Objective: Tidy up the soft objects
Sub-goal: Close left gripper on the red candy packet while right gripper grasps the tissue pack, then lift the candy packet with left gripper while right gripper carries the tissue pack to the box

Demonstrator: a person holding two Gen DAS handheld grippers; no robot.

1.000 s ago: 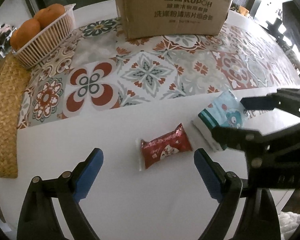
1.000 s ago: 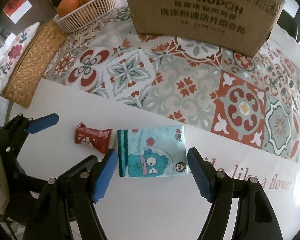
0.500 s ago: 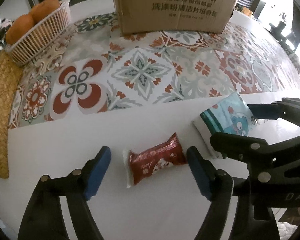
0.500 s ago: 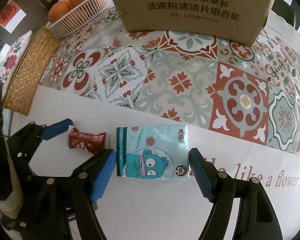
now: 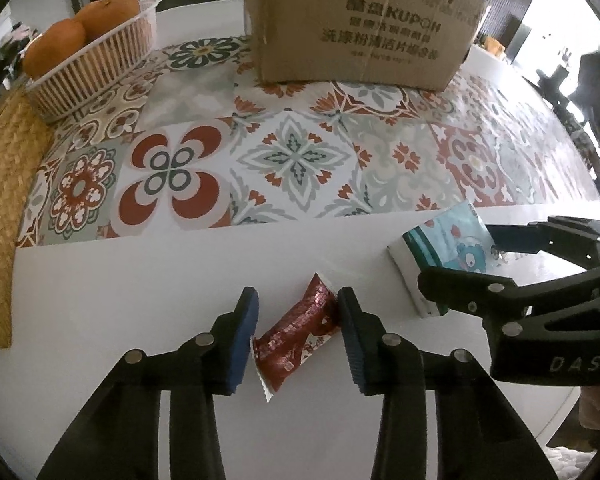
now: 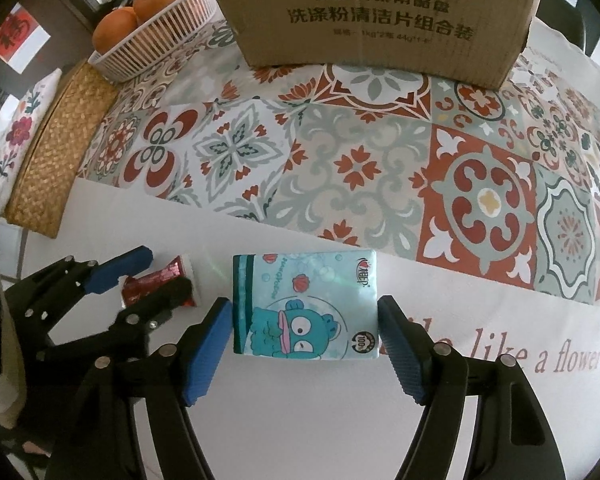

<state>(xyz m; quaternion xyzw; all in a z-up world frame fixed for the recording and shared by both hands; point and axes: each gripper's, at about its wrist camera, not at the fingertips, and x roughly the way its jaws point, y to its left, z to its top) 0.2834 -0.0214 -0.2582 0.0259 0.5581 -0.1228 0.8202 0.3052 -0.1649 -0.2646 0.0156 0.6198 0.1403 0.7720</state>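
A red snack packet [image 5: 300, 332] lies on the white table between the fingers of my left gripper [image 5: 298, 328]. The jaws are narrowed around it; the right pad touches it, and a small gap shows at the left pad. The packet also shows in the right wrist view [image 6: 156, 284], partly hidden by the left gripper [image 6: 140, 276]. A teal tissue pack [image 6: 304, 304] with a cartoon figure lies flat between the fingers of my right gripper [image 6: 304, 344], which is open, its pads just beside the pack's sides. The pack also shows in the left wrist view [image 5: 444, 248].
A brown cardboard box [image 5: 360, 24] stands at the back on the patterned tablecloth [image 5: 292, 156]. A white basket with oranges [image 5: 92, 64] stands at the back left beside a woven mat [image 5: 0, 208]. The table's edge is near on the left.
My left gripper has moved forward over the red packet and its jaws have narrowed around it. My right gripper has moved slightly forward around the tissue pack and stays open.
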